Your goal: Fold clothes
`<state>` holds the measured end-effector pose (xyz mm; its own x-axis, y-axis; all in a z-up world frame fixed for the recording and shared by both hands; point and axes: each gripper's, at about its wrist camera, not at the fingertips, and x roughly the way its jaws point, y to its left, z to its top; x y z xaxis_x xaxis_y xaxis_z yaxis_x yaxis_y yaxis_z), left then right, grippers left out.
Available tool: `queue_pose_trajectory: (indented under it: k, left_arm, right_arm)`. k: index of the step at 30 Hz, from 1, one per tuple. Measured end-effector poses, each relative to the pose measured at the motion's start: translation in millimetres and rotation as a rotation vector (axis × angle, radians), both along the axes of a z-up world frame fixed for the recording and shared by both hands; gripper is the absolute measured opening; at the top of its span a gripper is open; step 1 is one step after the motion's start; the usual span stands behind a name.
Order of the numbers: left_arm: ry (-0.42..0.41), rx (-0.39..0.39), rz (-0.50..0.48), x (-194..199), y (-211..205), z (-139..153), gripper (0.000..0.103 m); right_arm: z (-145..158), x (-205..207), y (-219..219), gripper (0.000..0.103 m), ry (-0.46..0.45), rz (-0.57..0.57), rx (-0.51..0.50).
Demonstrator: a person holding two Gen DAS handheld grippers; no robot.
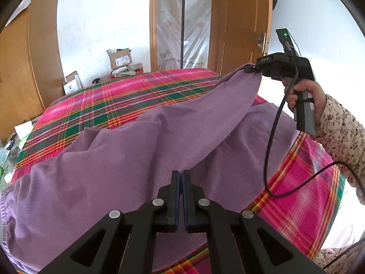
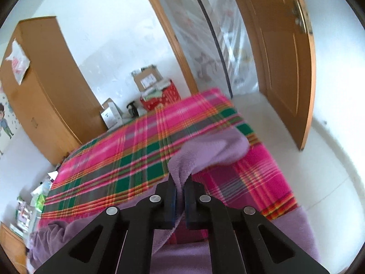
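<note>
A purple garment (image 1: 127,150) lies spread and partly lifted over a bed with a pink and green plaid cover (image 1: 127,98). My left gripper (image 1: 181,173) is shut on a near edge of the garment. My right gripper (image 1: 252,67), seen in the left wrist view in a hand with a floral sleeve, is shut on another corner and holds it raised at the right, so the cloth hangs taut between the two. In the right wrist view the right gripper (image 2: 180,182) pinches a purple fold (image 2: 205,153) above the plaid cover (image 2: 127,157).
Cardboard boxes (image 1: 119,60) and a red box stand on the floor beyond the bed by the white wall. A wooden wardrobe (image 2: 45,86) is at the left, an open wooden door (image 2: 285,57) at the right. A black cable (image 1: 271,137) hangs from the right gripper.
</note>
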<state>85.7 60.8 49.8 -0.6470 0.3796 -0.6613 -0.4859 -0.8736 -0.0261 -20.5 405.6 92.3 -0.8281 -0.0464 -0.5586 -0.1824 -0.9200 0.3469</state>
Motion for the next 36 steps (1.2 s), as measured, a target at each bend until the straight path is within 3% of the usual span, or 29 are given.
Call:
queue_pose_trajectory:
  k: [7, 15, 36]
  left_arm:
    - [0.044, 0.012, -0.018, 12.8, -1.9, 16.9, 0.002]
    - [0.045, 0.001, -0.064, 26.1, 2.7, 15.6, 0.002]
    - [-0.057, -0.068, -0.100, 30.4, 12.6, -24.5, 0.002]
  right_arm:
    - [33.7, 38.0, -3.9, 0.005, 0.094, -0.029, 0.083]
    - [41.1, 81.8, 5.9, 0.005, 0.118, -0.066, 0.113]
    - [-43.5, 135.8, 28.3, 0.005, -0.040, -0.145, 0.048]
